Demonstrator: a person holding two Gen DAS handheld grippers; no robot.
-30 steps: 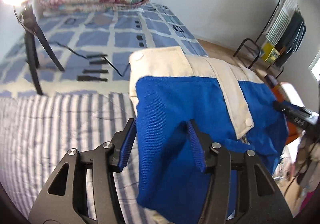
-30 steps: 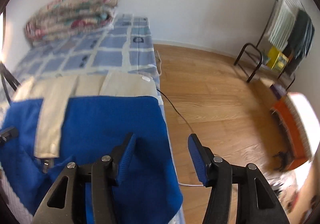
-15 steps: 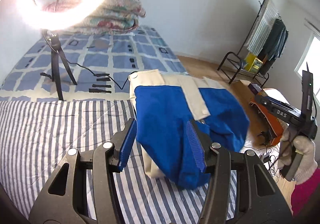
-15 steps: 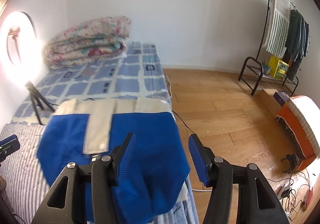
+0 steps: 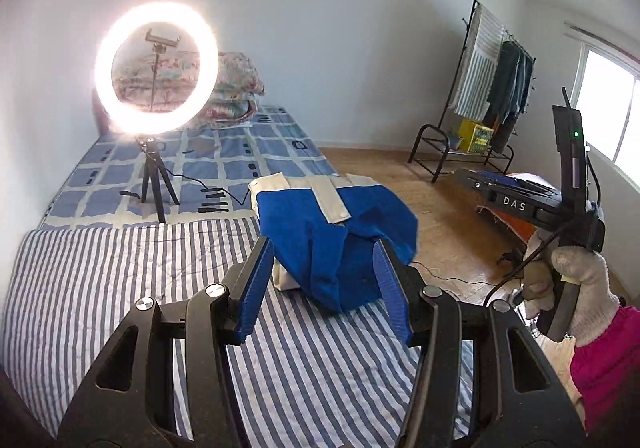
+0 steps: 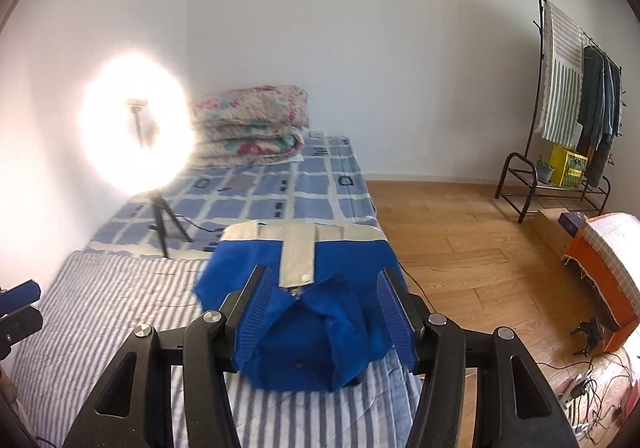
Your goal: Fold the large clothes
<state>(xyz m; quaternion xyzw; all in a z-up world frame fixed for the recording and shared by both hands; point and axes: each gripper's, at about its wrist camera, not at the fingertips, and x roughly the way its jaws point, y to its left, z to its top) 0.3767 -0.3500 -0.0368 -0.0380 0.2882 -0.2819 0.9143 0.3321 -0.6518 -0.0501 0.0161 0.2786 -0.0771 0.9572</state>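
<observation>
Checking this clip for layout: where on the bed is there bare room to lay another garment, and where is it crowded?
The striped sheet is bare from the left edge to the blue garment, and in front of it. The checked sheet is open between the ring light's tripod and the folded quilt. It is crowded around the tripod's legs and cable, and at the bed's right edge.

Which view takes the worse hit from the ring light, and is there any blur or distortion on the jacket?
Right wrist view: the ring light blooms into a solid white blob, its hole washed out; the blue jacket looks slightly soft. Left wrist view: the ring keeps a crisp outline with a halo on the wall; the jacket is sharp. Both views: fisheye bending and dark corner vignetting.
</observation>
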